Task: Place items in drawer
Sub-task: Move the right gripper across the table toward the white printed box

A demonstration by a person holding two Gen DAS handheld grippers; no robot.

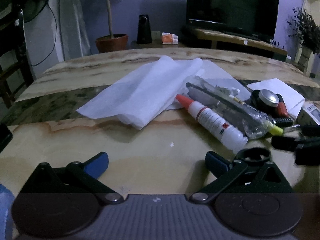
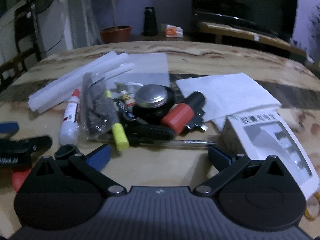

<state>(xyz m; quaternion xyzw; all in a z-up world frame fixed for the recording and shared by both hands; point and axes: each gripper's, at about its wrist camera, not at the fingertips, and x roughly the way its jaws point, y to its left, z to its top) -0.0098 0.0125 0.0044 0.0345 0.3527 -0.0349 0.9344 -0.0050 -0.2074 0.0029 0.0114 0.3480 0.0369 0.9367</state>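
Looking over the surface (image 1: 140, 146), I judge the job barely begun: every item I can see lies out in the open, and no drawer shows in either view, so I cannot tell where it is.

I take the round tin (image 2: 150, 98) as my landmark, sitting in the middle of the pile. The largest thing, the folded white cloth (image 1: 138, 94), lies well to the left of the tin. A white paper sheet (image 2: 226, 94) sits just right of it, and nearer me on that side is the white box (image 2: 280, 140) with a clear window. Left of the tin lies a crumpled clear bag (image 2: 96, 108), and beyond that the glue bottle (image 2: 70, 116) with its red tip. Touching the tin's right side is a red-and-black plug (image 2: 180, 116). The yellow highlighter (image 2: 118, 134) lies in front of the tin, toward me.

My left gripper (image 1: 157, 163) hovers over bare surface with its fingers spread and nothing between them. My right gripper (image 2: 159, 156) is likewise spread wide and holding nothing, aimed at the pile just short of the tin.

All the picking and stowing appears left to do.
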